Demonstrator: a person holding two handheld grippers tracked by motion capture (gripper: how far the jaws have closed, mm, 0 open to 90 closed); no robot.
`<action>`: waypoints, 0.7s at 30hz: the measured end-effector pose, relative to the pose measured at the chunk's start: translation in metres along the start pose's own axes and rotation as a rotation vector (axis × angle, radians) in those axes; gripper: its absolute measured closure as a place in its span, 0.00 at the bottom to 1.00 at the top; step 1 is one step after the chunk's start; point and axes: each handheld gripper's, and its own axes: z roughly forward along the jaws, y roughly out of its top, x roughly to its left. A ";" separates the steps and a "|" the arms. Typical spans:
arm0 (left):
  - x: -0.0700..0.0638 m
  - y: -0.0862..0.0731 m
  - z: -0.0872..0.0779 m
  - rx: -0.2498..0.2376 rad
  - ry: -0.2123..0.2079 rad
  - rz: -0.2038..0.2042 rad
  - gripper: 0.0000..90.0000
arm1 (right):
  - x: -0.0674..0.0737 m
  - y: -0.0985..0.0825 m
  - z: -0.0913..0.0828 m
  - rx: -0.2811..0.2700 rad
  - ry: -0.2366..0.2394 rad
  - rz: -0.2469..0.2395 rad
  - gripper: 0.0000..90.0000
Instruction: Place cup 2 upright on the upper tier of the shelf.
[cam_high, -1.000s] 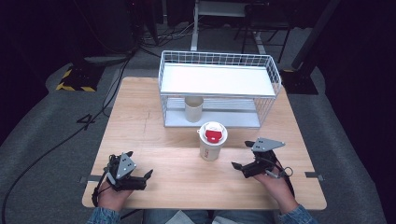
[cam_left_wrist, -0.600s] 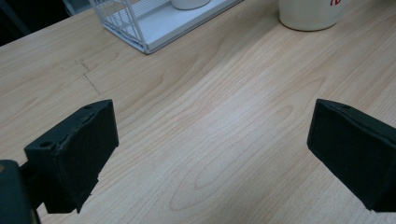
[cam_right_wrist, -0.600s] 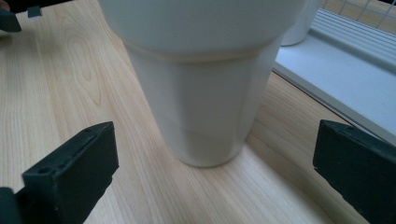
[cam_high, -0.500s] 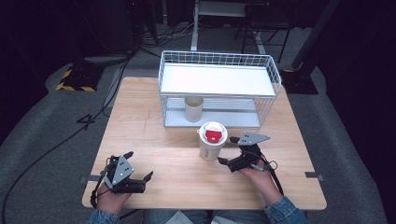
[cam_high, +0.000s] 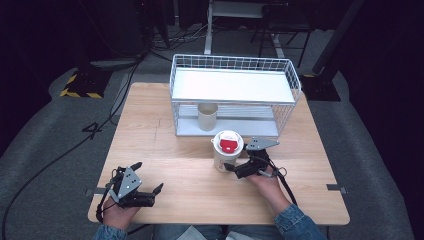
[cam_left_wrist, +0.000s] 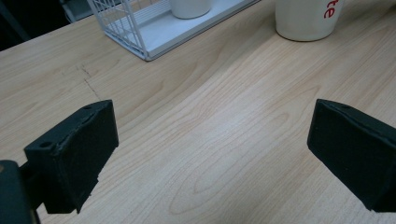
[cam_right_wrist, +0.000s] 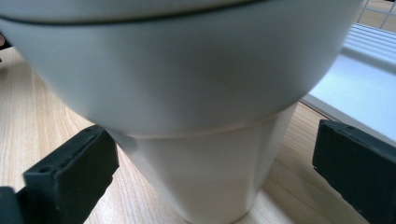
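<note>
- White paper cup with a white lid bearing a red round label (cam_high: 227, 149): stands upright on the light wooden bench (cam_high: 165, 140), just in front of the white wire rack (cam_high: 235, 95). In the left gripper view red lettering shows on the cup wall (cam_left_wrist: 332, 8), cut off by the frame edge and not readable.
- Right tool (cam_high: 235, 167): lies level at the cup's right side, low on its wall. In the right gripper view the cup (cam_right_wrist: 196, 140) stands between the two black jaws, which are spread wide on either side; a gap shows on the right side, while the left pad lies close to the wall and contact cannot be told. Its jaws have just been closing slightly around the cup.
- Left tool (cam_high: 145, 187): rests low at the near left part of the bench, jaws spread wide with only bare wood between them, well apart from the cup.
- Surroundings: a plain cream cylindrical cup (cam_high: 207, 116) stands on the lower level of the rack, under its white top shelf. Black cables (cam_high: 60, 155) trail over the grey floor left of the bench.
- Change from one second before: the right tool has moved leftward from the bench's right part to the cup; the left tool and the cup have kept their places.
</note>
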 end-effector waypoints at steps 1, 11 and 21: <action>0.000 0.000 0.000 -0.001 -0.001 0.000 0.03 | 0.000 -0.001 0.001 0.001 0.009 -0.002 0.05; 0.000 -0.001 -0.001 -0.002 -0.004 -0.004 0.03 | 0.005 0.000 0.002 -0.005 0.011 -0.064 0.16; 0.001 -0.001 -0.001 0.010 0.004 -0.003 0.03 | 0.007 0.000 0.002 -0.008 0.001 -0.067 0.17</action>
